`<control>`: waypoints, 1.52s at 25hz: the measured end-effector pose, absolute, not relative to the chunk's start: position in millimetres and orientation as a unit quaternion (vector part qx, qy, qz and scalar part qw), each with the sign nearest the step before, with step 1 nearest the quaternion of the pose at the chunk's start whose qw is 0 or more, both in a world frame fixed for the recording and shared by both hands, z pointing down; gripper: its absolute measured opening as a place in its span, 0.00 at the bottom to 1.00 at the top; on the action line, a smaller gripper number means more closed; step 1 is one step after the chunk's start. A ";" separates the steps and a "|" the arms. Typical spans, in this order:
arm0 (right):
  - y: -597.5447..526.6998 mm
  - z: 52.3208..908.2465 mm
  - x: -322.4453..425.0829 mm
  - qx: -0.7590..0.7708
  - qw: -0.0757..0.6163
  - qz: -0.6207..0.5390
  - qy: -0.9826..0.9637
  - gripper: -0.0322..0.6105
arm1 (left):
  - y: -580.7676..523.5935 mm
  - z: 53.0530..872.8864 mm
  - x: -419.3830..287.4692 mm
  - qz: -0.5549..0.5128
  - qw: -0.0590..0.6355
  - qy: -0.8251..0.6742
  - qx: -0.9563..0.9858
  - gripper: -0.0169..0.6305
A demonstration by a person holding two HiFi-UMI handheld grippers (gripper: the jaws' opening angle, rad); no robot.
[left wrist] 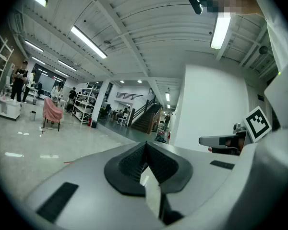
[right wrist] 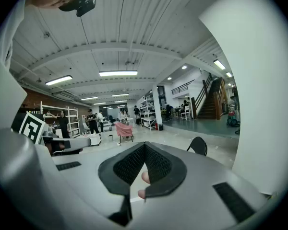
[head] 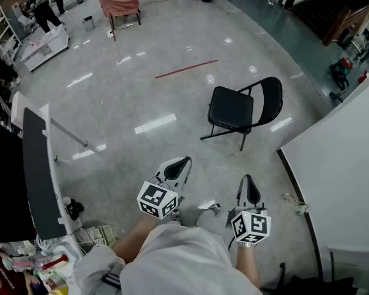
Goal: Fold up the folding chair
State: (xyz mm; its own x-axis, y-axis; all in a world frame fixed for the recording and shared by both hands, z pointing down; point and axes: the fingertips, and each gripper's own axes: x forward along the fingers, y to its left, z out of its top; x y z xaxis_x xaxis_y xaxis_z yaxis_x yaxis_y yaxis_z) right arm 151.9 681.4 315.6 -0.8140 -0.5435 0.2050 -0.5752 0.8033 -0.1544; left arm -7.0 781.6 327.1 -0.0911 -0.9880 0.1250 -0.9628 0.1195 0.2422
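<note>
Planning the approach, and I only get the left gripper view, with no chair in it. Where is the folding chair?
Observer: Head view shows the folding chair standing unfolded on the floor, ahead of the left claw and to its right.
Operator: Is the right claw on it?
Observer: No. The right claw is shut and well short of it.
Operator: Which way does it face?
Observer: Its seat is toward head view's left, backrest toward the right.

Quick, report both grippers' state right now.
Left gripper: closed, holding nothing.
Right gripper: closed, holding nothing.
</note>
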 end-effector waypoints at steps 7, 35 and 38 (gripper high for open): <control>696.0 306.1 169.9 0.300 0.076 0.099 -0.946 0.05 | 795.0 317.2 16.2 -0.051 0.115 -0.736 0.666 0.04; 677.8 319.3 358.1 0.262 0.051 0.134 -0.954 0.05 | 789.0 305.9 200.1 -0.002 0.101 -0.776 0.623 0.04; 674.1 314.0 360.0 0.258 0.047 0.124 -0.957 0.05 | 785.6 309.0 201.4 0.003 0.099 -0.773 0.626 0.04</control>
